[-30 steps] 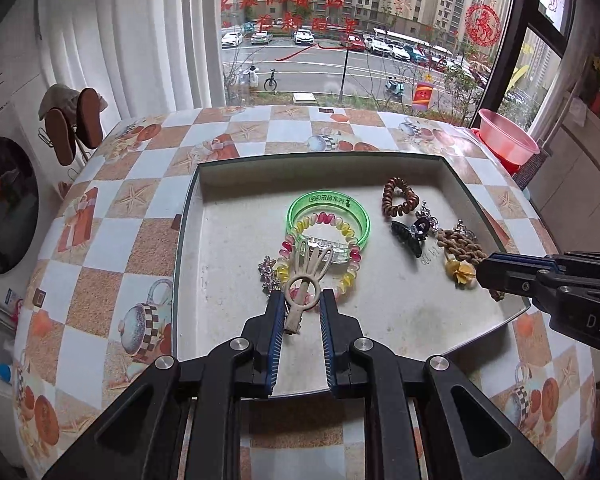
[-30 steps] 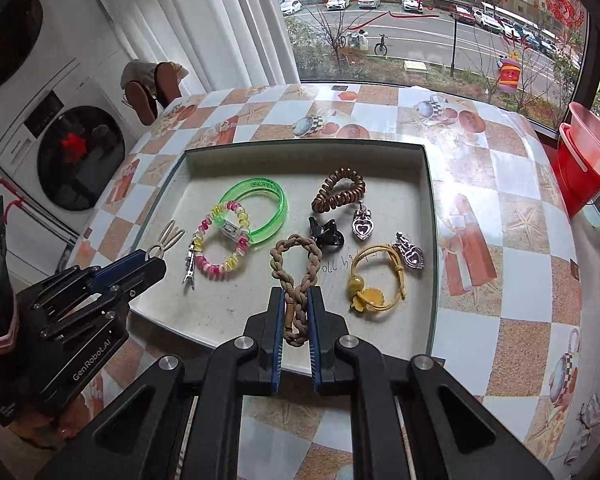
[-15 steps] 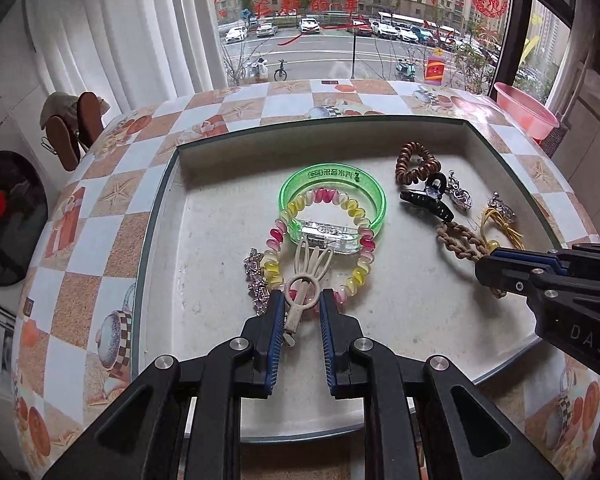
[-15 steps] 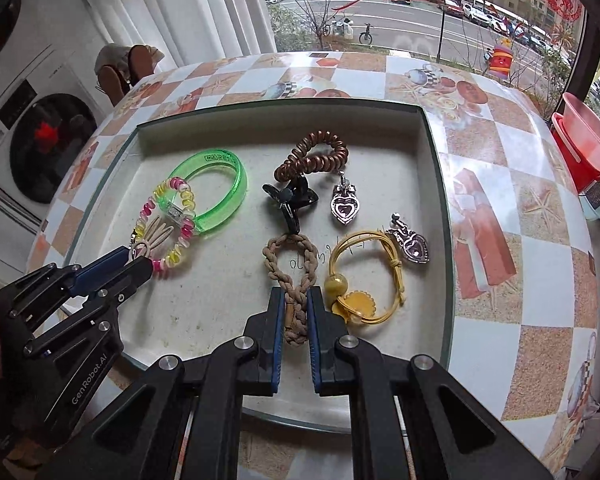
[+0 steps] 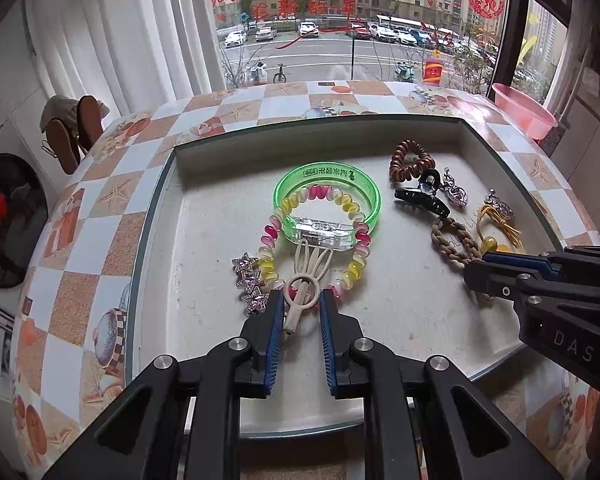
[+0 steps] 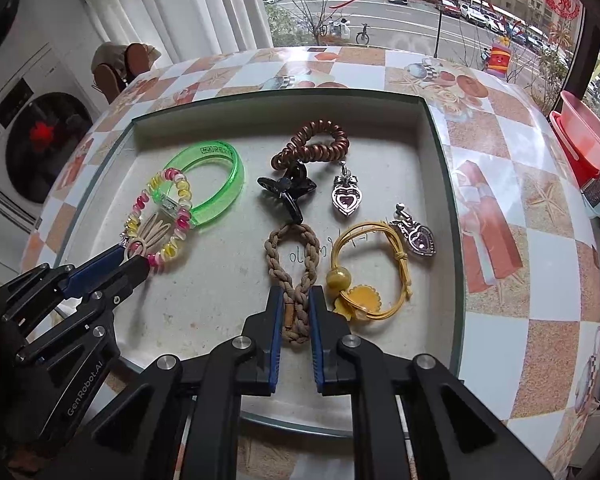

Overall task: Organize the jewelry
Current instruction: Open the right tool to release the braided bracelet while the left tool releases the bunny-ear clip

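Note:
A shallow stone tray (image 5: 204, 264) (image 6: 220, 300) holds the jewelry. My left gripper (image 5: 299, 312) has opened around a cream hair clip (image 5: 306, 280), which lies on a pink-yellow spiral bracelet (image 5: 352, 268) beside a green bangle (image 5: 328, 188). A star clip (image 5: 250, 280) lies to its left. My right gripper (image 6: 294, 308) stands slightly open around the near end of a braided brown hair tie (image 6: 290, 272) resting on the tray. A yellow cord bracelet (image 6: 364, 268), black claw clip (image 6: 286, 194), brown spiral tie (image 6: 312, 148) and two heart pendants (image 6: 346, 200) lie nearby.
The tray sits on a checkered patterned tabletop (image 5: 112, 208). A pink basin (image 5: 524, 110) stands at the far right edge. A washing machine (image 6: 40, 152) is to the left below the table. Window and curtains lie behind.
Both grippers moved forward over the tray and lowered their items. Both jaws have parted; the cream clip and braided tie now rest on the tray.

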Demonstrator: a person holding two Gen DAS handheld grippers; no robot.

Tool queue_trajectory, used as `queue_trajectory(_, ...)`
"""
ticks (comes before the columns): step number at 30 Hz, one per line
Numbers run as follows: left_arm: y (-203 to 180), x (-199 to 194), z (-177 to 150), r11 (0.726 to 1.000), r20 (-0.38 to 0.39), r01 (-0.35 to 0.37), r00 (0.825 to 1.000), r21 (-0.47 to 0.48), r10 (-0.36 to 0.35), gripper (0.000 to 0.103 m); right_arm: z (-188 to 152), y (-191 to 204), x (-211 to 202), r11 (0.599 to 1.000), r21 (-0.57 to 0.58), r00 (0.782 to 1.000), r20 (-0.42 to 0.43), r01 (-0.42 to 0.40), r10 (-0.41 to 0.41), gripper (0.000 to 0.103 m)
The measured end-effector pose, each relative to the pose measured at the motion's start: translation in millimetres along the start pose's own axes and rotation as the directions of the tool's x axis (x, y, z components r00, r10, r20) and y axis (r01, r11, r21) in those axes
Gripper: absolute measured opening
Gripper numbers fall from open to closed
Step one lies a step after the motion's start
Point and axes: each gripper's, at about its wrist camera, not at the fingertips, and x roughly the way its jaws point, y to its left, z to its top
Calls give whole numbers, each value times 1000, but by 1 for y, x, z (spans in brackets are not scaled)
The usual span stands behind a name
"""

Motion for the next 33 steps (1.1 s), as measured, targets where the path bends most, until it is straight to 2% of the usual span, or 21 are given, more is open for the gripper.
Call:
queue_trajectory(2,0,-2,0,1000,8,4,1000,1,-4,31,0,0,-1,1000,3,1000,-1,-17,17,27)
queue_trajectory(4,1,-4,0,1000,14,14,1000,-4,-14,31,-1,0,-2,1000,6,1000,2,-24,24,33)
queue_trajectory(7,4,-6,1,999,18,35,999,-17,-35,31,-2,-1,-4,999,18,999,6,-46,46,34)
queue_trajectory(10,6,-8,1,998,18,50,999,-23,-49,31,-2,-5,-8,996,49,997,15,-70,70,49)
queue_trajectory(11,6,-9,1,998,20,52,998,-24,-52,31,-1,-6,-10,995,58,997,21,-76,75,51)
queue_trajectory(19,11,-18,4,998,48,37,998,-48,-35,31,-1,-15,-33,989,102,992,77,-105,97,52)
queue_trajectory(28,3,-4,11,999,2,30,1000,-21,-30,31,-1,-23,-42,987,128,992,89,-96,84,52)
queue_trajectory(33,-12,2,10,999,-19,13,1000,37,-12,31,-3,-29,-45,986,138,992,92,-94,82,52)
